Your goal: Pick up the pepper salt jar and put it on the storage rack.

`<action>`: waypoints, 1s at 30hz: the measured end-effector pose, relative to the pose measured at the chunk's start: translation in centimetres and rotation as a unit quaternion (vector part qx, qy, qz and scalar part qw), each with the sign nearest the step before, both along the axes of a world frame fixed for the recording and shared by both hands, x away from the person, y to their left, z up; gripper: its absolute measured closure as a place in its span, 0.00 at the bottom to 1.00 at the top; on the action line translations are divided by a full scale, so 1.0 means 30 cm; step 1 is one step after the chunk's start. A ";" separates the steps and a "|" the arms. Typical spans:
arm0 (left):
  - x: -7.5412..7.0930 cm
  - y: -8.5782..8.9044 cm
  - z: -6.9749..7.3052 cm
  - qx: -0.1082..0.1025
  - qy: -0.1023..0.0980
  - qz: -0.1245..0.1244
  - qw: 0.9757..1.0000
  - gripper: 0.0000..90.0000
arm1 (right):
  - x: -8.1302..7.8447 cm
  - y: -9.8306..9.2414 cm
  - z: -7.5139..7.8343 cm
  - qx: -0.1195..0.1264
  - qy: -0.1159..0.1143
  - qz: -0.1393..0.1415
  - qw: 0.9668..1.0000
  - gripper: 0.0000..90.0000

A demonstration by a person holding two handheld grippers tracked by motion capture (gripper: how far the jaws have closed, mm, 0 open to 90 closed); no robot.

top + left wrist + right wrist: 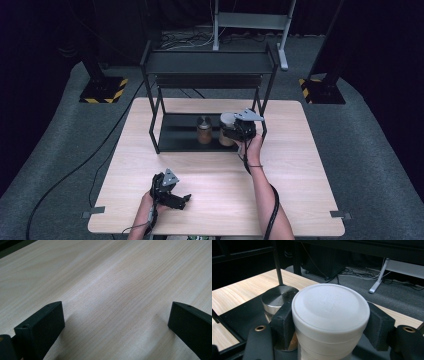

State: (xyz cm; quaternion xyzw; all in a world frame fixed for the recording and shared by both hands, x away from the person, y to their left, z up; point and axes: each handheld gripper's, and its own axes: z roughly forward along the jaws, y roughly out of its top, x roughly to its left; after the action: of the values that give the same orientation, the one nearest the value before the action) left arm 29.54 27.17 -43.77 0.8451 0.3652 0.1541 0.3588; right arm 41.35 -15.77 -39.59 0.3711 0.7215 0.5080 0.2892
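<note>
Jar (329,315) sits clamped between the right gripper (329,322) jaws.

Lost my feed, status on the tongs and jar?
Right tongs shut on white-lidded jar, at shelf's lower tier. Left tongs open, idle. Metal-lidded jar close beside.

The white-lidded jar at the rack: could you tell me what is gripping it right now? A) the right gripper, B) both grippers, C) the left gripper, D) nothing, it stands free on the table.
A: in the right gripper view the right gripper has its black jaws pressed against both sides of the white-lidded jar, beside the metal-lidded jar on the rack's lower shelf; the left gripper hovers open over the bare table.
</note>
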 end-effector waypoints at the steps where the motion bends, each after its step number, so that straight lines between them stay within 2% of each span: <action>1: 0.000 0.000 0.000 0.000 0.000 0.000 1.000 0.00 | 0.001 0.002 -0.001 0.000 0.000 0.000 1.000 0.36; 30: 0.000 0.000 0.000 0.000 0.000 0.000 1.000 0.00 | 0.030 0.029 -0.007 -0.001 0.007 0.007 1.000 0.36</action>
State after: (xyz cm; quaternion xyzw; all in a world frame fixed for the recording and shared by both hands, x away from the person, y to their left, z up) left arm 29.55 27.18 -43.77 0.8452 0.3650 0.1539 0.3587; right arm 42.25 -14.89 -39.80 0.3694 0.7262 0.5071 0.2811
